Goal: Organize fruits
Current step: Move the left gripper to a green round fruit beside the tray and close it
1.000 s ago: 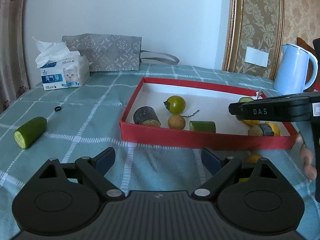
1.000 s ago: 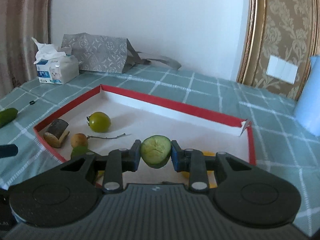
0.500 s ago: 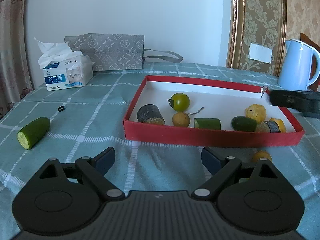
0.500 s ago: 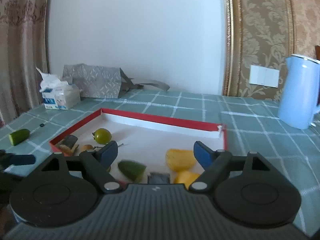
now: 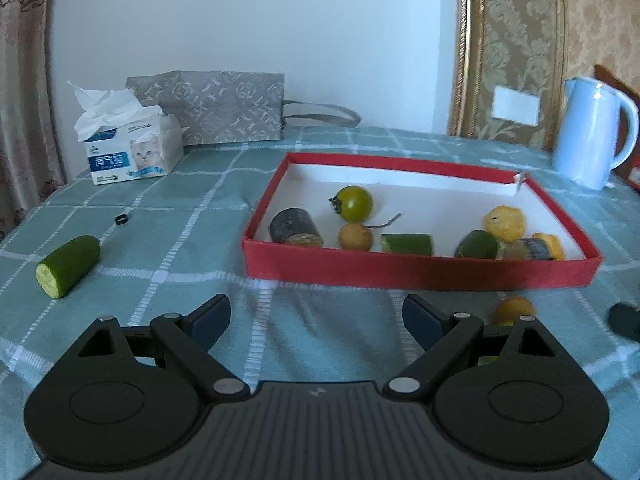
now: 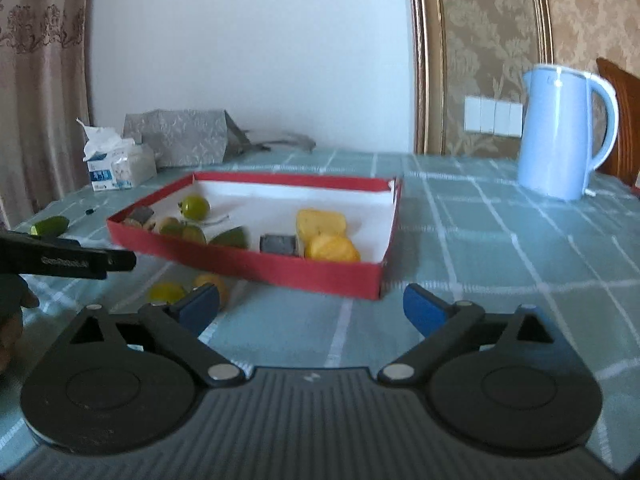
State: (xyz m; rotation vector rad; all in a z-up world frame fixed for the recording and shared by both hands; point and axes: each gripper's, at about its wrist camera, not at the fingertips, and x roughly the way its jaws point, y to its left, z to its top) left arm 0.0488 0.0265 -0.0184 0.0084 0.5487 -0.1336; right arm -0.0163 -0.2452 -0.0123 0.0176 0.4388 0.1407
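Note:
A red box [image 5: 420,269] [image 6: 256,261] with a white floor holds a green tomato [image 5: 353,204], a dark cylinder piece [image 5: 295,227], a small brown fruit [image 5: 355,237], cucumber pieces [image 5: 408,244] [image 5: 477,245] and yellow fruit [image 5: 505,223] [image 6: 331,249]. A cucumber half [image 5: 67,266] lies on the cloth at left. A yellow fruit [image 5: 513,309] [image 6: 212,282] and a green one [image 6: 167,292] lie in front of the box. My left gripper [image 5: 316,317] stands open and empty before the box. My right gripper [image 6: 312,307] is opening wide, with nothing between its fingers.
A tissue box [image 5: 132,151] and a grey paper bag [image 5: 216,106] stand at the back left. A light-blue kettle [image 6: 560,133] is at the back right. A small black ring [image 5: 120,219] lies on the checked green cloth. The left gripper's body [image 6: 68,260] juts in from the left.
The right gripper let go of the cucumber piece into the box, opened wide and drew back to the right, out of the box. The left gripper stayed put.

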